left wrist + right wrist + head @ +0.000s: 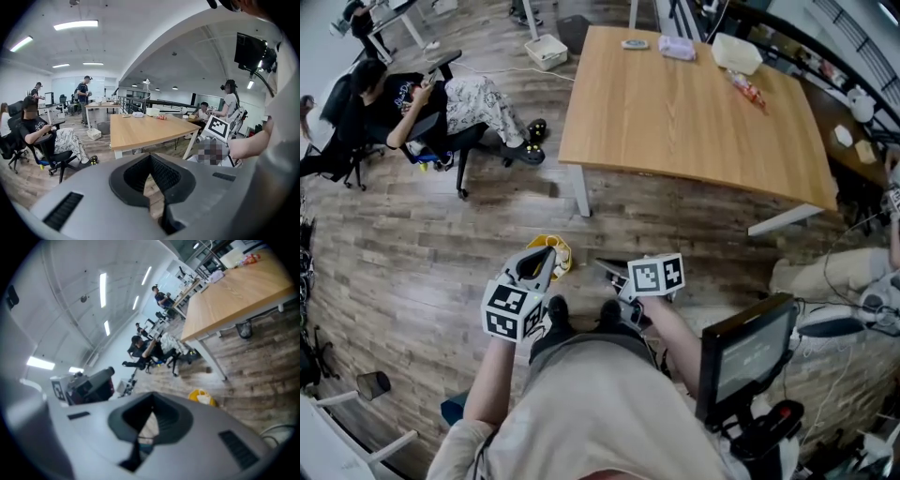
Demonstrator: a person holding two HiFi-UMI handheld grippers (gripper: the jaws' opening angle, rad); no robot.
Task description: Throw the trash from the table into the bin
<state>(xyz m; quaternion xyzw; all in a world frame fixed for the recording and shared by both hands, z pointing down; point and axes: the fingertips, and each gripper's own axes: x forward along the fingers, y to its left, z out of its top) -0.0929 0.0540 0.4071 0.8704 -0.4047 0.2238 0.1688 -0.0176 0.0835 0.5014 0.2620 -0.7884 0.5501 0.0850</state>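
A wooden table [694,122] stands ahead of me across the floor. On its far end lie a red snack wrapper [748,90], a white bag [736,52], a crumpled pale cloth [677,47] and a small flat device [634,43]. A yellow bin [560,255] sits on the floor just beyond my hands and also shows in the right gripper view [201,397]. My left gripper [546,255] is shut and empty, partly covering the bin. Beside it, my right gripper [607,272] is also shut and holds nothing. The left gripper view has the table [140,130] beyond the closed jaws.
A person sits in an office chair [403,103] at the left, legs stretched toward the table. A white box [546,52] lies on the floor by the table's far corner. A monitor on a stand [745,356] is close at my right. More desks and people are farther back.
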